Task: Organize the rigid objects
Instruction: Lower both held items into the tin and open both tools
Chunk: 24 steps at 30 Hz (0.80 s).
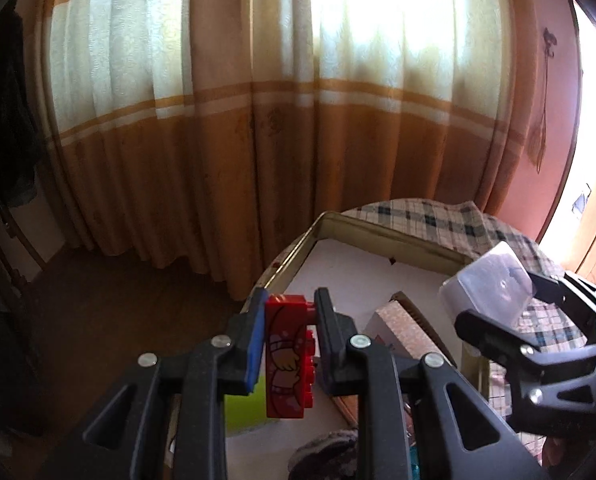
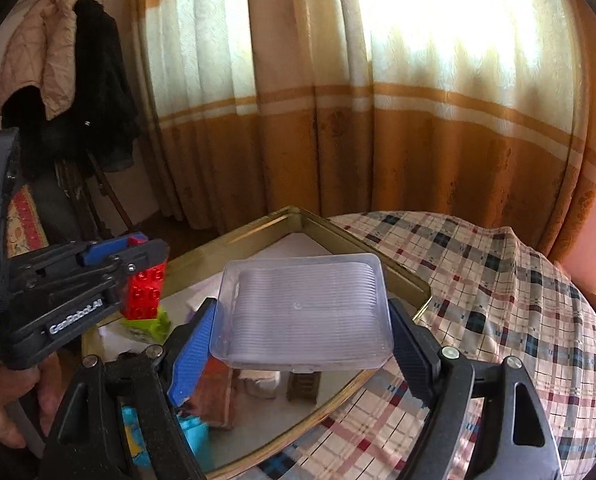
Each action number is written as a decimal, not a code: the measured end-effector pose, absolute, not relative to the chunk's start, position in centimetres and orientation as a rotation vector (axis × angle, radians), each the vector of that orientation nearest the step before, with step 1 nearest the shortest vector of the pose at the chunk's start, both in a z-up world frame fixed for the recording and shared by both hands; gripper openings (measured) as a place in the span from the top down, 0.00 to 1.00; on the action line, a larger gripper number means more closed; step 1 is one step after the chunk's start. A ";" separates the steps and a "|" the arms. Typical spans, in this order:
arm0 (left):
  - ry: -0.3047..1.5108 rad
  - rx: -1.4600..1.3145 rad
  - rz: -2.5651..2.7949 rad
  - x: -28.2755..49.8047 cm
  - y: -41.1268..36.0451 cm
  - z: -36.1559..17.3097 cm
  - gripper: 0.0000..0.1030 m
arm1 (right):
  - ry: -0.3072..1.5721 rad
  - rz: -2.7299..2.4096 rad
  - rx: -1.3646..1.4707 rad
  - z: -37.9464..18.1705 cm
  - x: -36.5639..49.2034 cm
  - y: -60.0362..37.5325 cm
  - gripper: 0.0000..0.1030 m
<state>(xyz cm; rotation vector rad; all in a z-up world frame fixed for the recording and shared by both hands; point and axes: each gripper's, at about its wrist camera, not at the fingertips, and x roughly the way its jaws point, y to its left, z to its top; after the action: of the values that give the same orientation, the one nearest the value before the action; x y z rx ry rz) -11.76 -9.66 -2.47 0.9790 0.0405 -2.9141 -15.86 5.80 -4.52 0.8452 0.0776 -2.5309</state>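
My left gripper (image 1: 290, 320) is shut on a red toy brick (image 1: 285, 356) with a printed picture, held upright above the gold-rimmed tray (image 1: 378, 229). The same red brick (image 2: 145, 290) shows at the left of the right wrist view, hanging over a green brick (image 2: 149, 326). My right gripper (image 2: 302, 320) holds a clear ribbed plastic box (image 2: 306, 308) between its fingers, flat side facing me, over the tray (image 2: 402, 276). From the left wrist view the clear box (image 1: 486, 288) sits at the right, tilted in the right gripper's fingers (image 1: 478, 326).
The tray lies on a plaid cloth (image 2: 498, 300) and holds a patterned cardboard box (image 1: 402, 332), a green brick (image 1: 241, 412), blue pieces (image 2: 189, 432) and a dark fuzzy thing (image 1: 322, 452). Orange and white curtains (image 1: 257, 120) hang behind. Coats (image 2: 69, 80) hang at the left.
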 end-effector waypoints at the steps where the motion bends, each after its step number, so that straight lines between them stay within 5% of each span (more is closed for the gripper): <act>1: 0.039 0.981 -2.913 -11.8 -9.6 -2.5 0.79 | 0.070 -2.524 0.865 -4.8 -16.2 5.8 0.20; 21: 0.044 1.019 -2.868 -12.8 -9.5 -3.5 0.78 | 0.028 -2.468 0.949 -7.2 -17.0 5.5 0.18; 24: 0.056 0.995 -2.859 -12.5 -9.7 -3.4 0.62 | 0.013 -2.470 0.936 -7.0 -16.6 5.7 0.14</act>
<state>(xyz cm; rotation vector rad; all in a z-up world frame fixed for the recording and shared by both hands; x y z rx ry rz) -12.49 -9.74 -3.39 0.9951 0.0559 -2.8586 -16.59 5.70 -7.04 0.9355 0.0133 -2.4697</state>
